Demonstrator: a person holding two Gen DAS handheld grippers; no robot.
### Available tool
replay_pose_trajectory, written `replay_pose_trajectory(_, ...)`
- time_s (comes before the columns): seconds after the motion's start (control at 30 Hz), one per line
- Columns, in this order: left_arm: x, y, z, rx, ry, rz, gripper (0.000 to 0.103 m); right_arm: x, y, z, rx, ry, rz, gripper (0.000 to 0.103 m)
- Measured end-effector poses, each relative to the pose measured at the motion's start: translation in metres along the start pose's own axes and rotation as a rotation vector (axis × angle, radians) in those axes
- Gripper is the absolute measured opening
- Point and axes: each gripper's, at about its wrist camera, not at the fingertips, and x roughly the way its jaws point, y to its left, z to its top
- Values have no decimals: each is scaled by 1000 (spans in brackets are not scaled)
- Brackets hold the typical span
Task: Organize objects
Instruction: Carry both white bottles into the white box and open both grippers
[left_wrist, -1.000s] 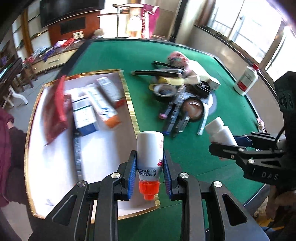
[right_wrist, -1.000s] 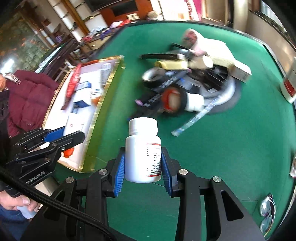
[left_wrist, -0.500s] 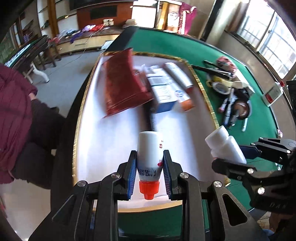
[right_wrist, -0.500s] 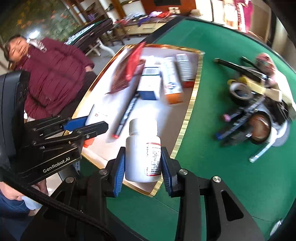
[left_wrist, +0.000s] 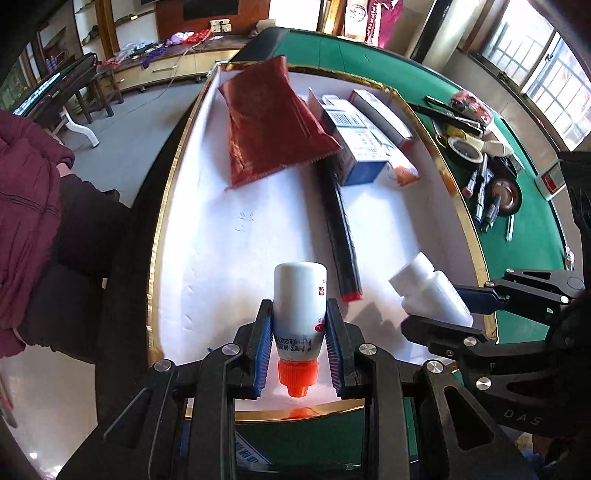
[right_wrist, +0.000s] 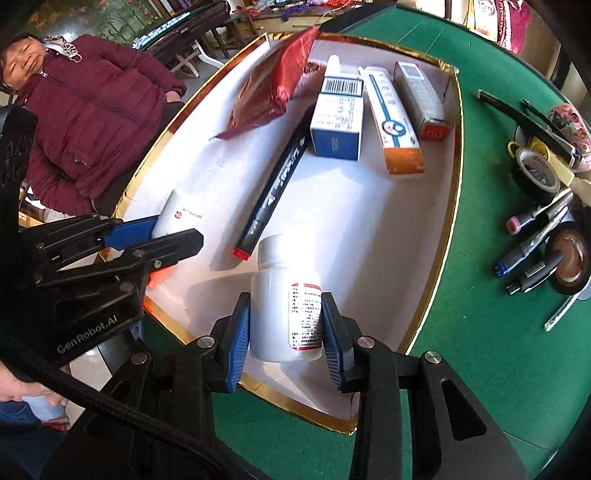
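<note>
My left gripper (left_wrist: 299, 339) is shut on a small white bottle with an orange cap (left_wrist: 298, 314), cap towards the camera, held over the near end of the white gold-rimmed tray (left_wrist: 466, 206). My right gripper (right_wrist: 284, 328) is shut on a white pill bottle (right_wrist: 284, 302) with a printed label, also above the tray's near end (right_wrist: 452, 206). Each gripper shows in the other's view: the right gripper (left_wrist: 443, 306) with the pill bottle (left_wrist: 428, 291), the left gripper (right_wrist: 155, 236) with the small bottle (right_wrist: 181, 218).
In the tray lie a red foil pouch (left_wrist: 273, 122), a blue-white box (left_wrist: 354, 144), further cartons (right_wrist: 391, 122) and a long black marker (right_wrist: 280, 177). On the green table (right_wrist: 517, 350), tape rolls (right_wrist: 535, 173), pens and clutter lie to the right. A person in a maroon jacket (right_wrist: 85, 118) stands left.
Both grippers carried their bottles left from over the green table to above the tray's near end and sank a little. Their grips stayed the same.
</note>
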Motion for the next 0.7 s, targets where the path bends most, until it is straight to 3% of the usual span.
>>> replay_pose_trajectory(0.43, 2, -5, -2, -11, 23, 10, 24, -5, -6, -8, 4, 13, 35, 37)
replay_pose_trajectory(0.5, 0, -7, -1, -10, 19, 13, 24, -12, -8, -10, 6, -5, 40, 42)
replay_pose_trajectory(0.7, -20, -13, 6, -15, -42, 36, 24, -56, -39, -9, 80, -136, 60, 43)
